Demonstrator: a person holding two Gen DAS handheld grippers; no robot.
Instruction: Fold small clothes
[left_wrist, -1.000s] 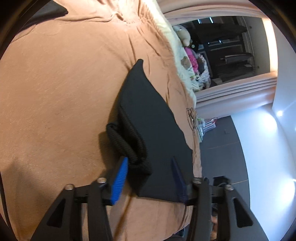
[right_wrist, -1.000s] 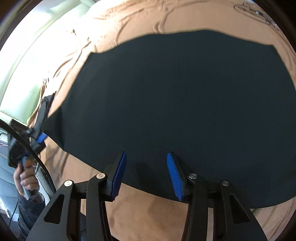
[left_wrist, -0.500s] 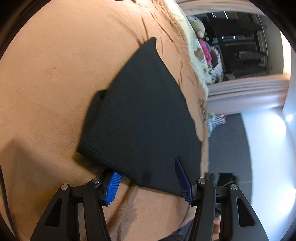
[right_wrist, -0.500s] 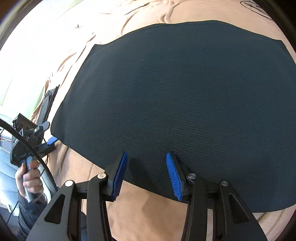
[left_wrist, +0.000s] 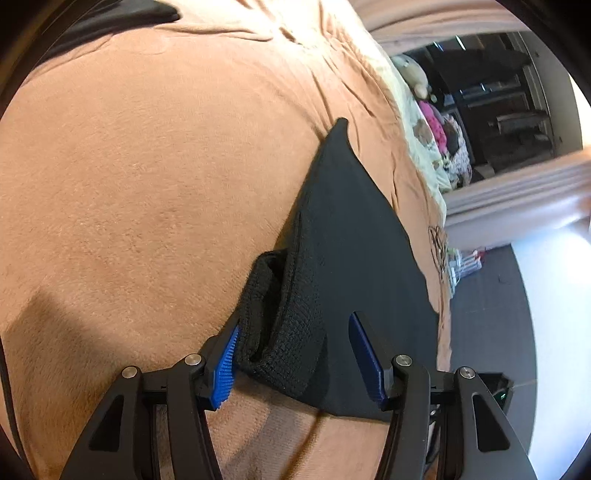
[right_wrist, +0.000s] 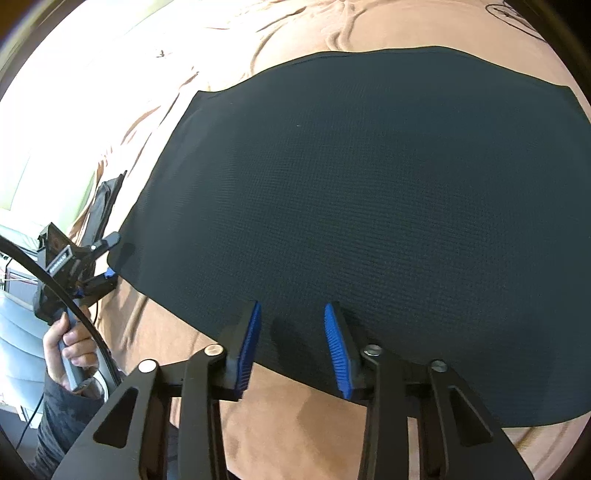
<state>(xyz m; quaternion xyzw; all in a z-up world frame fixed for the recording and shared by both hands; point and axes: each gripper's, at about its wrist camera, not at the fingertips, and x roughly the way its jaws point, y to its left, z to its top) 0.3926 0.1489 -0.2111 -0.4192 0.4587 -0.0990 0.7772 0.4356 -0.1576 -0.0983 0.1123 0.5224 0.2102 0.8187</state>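
**Both grippers set at the near hem**

A dark knit garment (right_wrist: 369, 206) lies flat across the tan fleece bedspread (left_wrist: 147, 184), filling the right wrist frame's centre. The right gripper (right_wrist: 291, 343) straddles its lower edge, jaws narrowing with cloth between them, probably to pinch the hem for a fold. The left gripper (left_wrist: 295, 358) stands half open around a bunched corner at lower centre. Whether either pad presses yet is unclear.

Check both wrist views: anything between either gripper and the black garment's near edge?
Nothing visible. The left gripper already straddles the rolled hem of the black garment, fingers apart. The right gripper sits over the near edge with its fingers closing, cloth between them. Only the tan blanket lies around.
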